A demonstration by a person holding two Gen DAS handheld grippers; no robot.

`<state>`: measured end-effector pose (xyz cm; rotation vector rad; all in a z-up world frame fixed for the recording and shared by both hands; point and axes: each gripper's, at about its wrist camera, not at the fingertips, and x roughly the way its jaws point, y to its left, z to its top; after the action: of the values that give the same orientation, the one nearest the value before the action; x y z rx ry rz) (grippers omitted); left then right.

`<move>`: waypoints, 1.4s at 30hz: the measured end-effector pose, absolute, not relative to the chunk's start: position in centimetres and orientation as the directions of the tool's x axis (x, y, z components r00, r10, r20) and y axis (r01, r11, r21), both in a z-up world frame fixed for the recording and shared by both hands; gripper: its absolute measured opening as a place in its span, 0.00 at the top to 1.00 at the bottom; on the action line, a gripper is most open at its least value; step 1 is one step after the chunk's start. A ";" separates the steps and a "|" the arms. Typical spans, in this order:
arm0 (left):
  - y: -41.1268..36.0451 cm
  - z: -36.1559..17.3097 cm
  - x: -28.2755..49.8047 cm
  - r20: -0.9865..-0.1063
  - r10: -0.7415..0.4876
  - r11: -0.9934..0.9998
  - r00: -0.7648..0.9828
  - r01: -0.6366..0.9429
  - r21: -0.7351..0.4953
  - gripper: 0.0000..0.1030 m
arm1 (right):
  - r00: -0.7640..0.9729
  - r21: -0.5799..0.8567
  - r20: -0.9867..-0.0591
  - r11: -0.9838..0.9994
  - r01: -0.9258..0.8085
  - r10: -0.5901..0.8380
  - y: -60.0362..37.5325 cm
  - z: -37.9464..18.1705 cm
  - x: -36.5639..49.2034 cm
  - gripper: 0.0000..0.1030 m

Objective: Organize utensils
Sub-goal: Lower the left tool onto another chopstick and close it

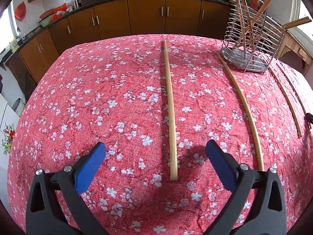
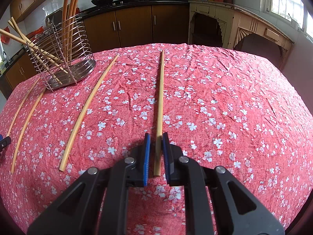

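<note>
Several wooden chopsticks lie on the red floral tablecloth. In the left wrist view my left gripper (image 1: pixel 155 147) is open, its blue pads either side of the near end of one chopstick (image 1: pixel 169 105), above the cloth. A second chopstick (image 1: pixel 241 105) lies to its right. In the right wrist view my right gripper (image 2: pixel 156 140) has its jaws closed to a narrow gap around the near end of a chopstick (image 2: pixel 160 105); the right pad touches it. Another chopstick (image 2: pixel 88 107) lies to the left. A wire utensil holder (image 1: pixel 252 45) (image 2: pixel 62 58) holds several chopsticks.
Two thinner chopsticks (image 1: pixel 287 98) (image 2: pixel 25 125) lie near the holder. The table edge drops off toward brown kitchen cabinets (image 1: pixel 146 15). A cream wooden sideboard (image 2: pixel 234 25) stands at the back right. The left gripper's tip (image 2: pixel 4 142) shows at the left edge of the right wrist view.
</note>
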<state>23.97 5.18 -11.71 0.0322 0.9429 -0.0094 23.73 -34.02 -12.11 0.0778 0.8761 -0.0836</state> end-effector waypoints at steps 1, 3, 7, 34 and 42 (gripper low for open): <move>5.1 -11.7 24.0 -0.809 0.008 1.000 0.587 0.020 0.024 0.02 | 0.637 0.034 -0.770 0.994 0.105 -0.041 -34.0 -12.1 23.7 0.86; 5.1 -11.7 23.9 -0.810 0.011 1.000 0.587 0.016 0.025 0.02 | 0.637 0.033 -0.770 0.994 0.105 -0.041 -34.0 -12.1 23.7 0.86; 5.3 -11.7 23.7 -0.810 0.008 1.000 0.587 0.018 0.023 0.02 | 0.636 0.026 -0.770 0.994 0.105 -0.047 -34.0 -12.1 23.8 0.86; 3.9 -10.5 22.0 -0.792 -0.031 0.996 0.609 0.083 0.025 0.30 | 0.635 0.006 -0.771 0.997 0.081 -0.047 -33.2 -12.0 23.2 0.91; 3.1 -10.0 20.9 -0.777 -0.018 0.996 0.629 0.081 0.042 0.84 | 0.637 0.028 -0.770 0.995 0.100 -0.042 -33.7 -11.9 22.3 0.93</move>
<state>20.87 3.08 -10.00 0.0749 0.8889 -0.0567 22.29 -33.68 -11.92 0.0701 0.8766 -0.0811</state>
